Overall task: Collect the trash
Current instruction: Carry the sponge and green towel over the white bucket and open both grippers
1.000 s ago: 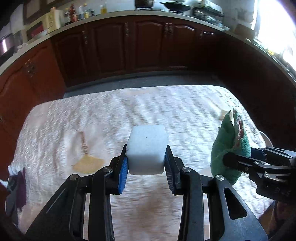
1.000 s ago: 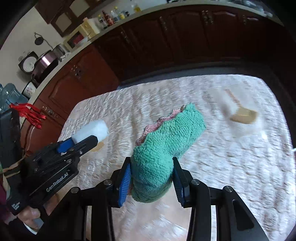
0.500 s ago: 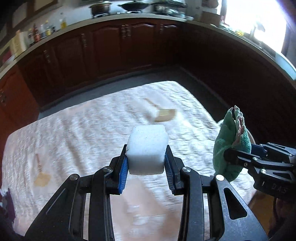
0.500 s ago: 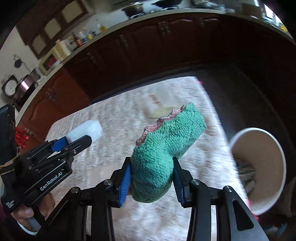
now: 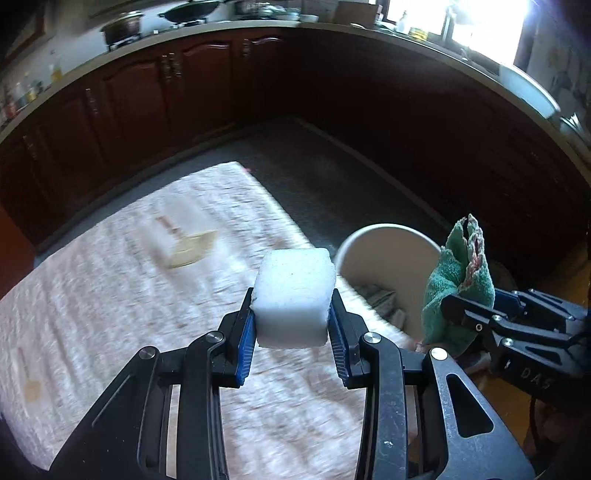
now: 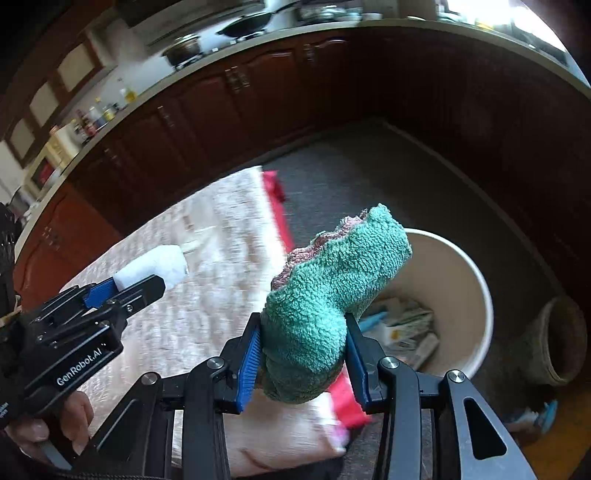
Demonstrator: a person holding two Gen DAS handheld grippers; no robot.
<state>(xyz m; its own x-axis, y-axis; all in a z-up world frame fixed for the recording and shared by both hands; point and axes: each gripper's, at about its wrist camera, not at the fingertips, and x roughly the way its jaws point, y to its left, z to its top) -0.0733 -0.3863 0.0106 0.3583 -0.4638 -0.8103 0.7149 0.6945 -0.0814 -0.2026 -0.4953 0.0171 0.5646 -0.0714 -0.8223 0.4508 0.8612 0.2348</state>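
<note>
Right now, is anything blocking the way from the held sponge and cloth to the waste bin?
Nothing visible blocks it. The white sponge in the left gripper and the green cloth in the right gripper hang near the table edge; the open-topped waste bin stands just beyond on the floor.

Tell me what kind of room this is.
Most likely a home kitchen. Dark wooden cabinets run under a long pale countertop, a black wok and a metal pot sit on a stove, and small bottles line the counter.
</note>
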